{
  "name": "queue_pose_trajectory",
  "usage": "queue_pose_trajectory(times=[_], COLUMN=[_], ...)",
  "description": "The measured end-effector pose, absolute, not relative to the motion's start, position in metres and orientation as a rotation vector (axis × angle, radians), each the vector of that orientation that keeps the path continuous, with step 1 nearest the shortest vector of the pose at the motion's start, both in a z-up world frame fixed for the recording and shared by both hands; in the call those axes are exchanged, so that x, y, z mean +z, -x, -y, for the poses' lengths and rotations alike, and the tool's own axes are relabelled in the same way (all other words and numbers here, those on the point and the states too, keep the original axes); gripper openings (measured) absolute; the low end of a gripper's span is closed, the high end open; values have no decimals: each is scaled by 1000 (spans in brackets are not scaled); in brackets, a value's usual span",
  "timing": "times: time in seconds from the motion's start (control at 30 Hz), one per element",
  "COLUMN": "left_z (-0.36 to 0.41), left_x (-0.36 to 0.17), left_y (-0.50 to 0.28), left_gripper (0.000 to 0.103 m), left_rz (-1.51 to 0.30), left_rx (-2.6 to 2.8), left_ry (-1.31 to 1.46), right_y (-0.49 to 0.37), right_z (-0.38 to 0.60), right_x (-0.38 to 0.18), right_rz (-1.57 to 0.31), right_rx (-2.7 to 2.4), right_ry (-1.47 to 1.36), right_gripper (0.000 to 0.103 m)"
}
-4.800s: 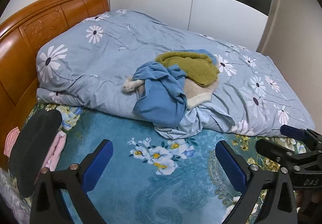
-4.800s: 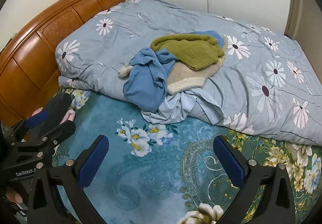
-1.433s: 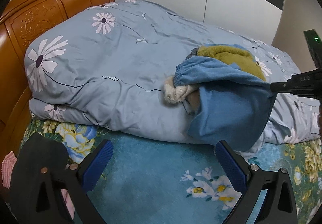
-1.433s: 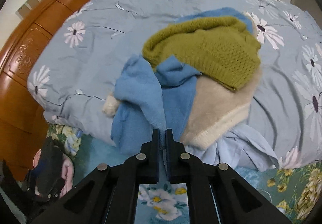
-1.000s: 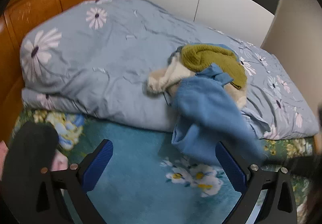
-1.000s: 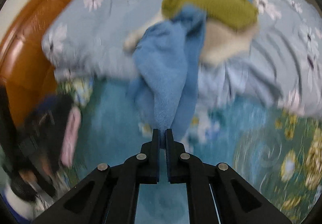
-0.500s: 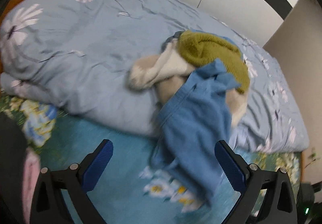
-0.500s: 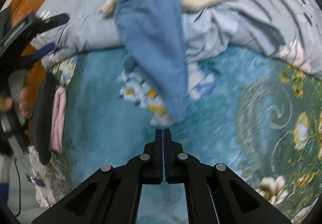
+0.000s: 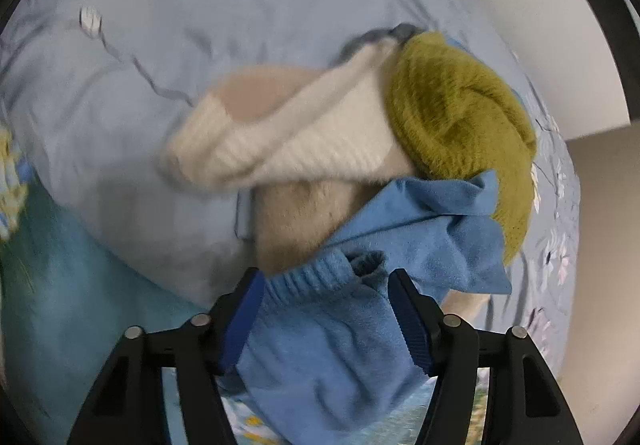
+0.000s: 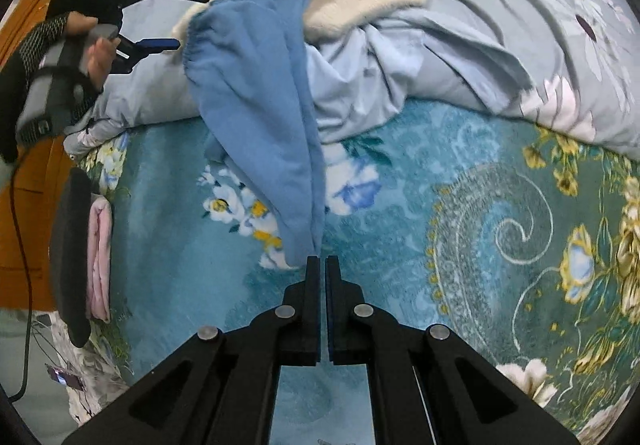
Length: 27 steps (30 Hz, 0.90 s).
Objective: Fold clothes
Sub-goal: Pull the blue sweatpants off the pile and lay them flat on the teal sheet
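A blue fleece garment (image 10: 264, 101) stretches from the clothes pile on the duvet down to my right gripper (image 10: 323, 265), which is shut on its lower corner above the teal sheet. My left gripper (image 9: 326, 285) is open, its blue pads on either side of the garment's ribbed edge (image 9: 316, 279); it also shows at the left of the right wrist view (image 10: 176, 21). An olive knit sweater (image 9: 460, 117) and a cream sweater (image 9: 304, 141) lie in the pile behind.
A grey-blue flowered duvet (image 10: 520, 25) is bunched across the bed. The teal floral sheet (image 10: 460, 205) is bare in front. A dark garment and a pink one (image 10: 80, 249) lie at the left edge. The wooden headboard (image 10: 24, 25) is at far left.
My right gripper has pulled the blue garment down off the pile onto the sheet. My left gripper has moved in close to the pile and now straddles the garment's ribbed edge.
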<state>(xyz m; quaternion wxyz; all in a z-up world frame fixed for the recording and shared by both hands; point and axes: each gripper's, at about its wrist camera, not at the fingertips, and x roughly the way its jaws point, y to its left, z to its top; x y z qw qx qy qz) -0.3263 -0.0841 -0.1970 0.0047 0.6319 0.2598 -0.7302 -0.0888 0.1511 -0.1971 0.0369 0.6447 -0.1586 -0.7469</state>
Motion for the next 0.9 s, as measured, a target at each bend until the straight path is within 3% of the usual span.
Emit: queue_pose_trajectory(times=[0.07, 0.13, 0.4, 0.7, 0.73, 0.8, 0.83, 0.9], left_z=[82, 85, 125, 189, 194, 198, 198, 198], left_x=[-206, -205, -166, -149, -151, -152, -152, -152], left_y=[325, 317, 247, 123, 115, 108, 106, 104], left_gripper=[22, 12, 8, 7, 7, 7, 7, 7], left_rz=[-846, -893, -1056, -803, -791, -790, -798, -815], left_rx=[-2221, -2225, -2373, -2363, -2352, -2338, -2335, -2328], left_ry=[-2014, -1995, -1853, -1942, -1945, -1948, -1948, -1949], right_y=[87, 85, 89, 157, 164, 180, 188, 202], right_z=[-154, -157, -166, -150, -139, -111, -97, -66], right_x=[-198, -198, -188, -172, -170, -164, -162, -161], right_rz=[505, 518, 569, 619, 605, 543, 509, 417], right_rx=[-2292, -2292, -2313, -2266, -2247, -2196, -2166, -2103], right_ry=[-1987, -1990, -1939, -1754, -1721, -1652, -1625, -1586], right_gripper=[1, 1, 1, 2, 6, 31, 50, 54])
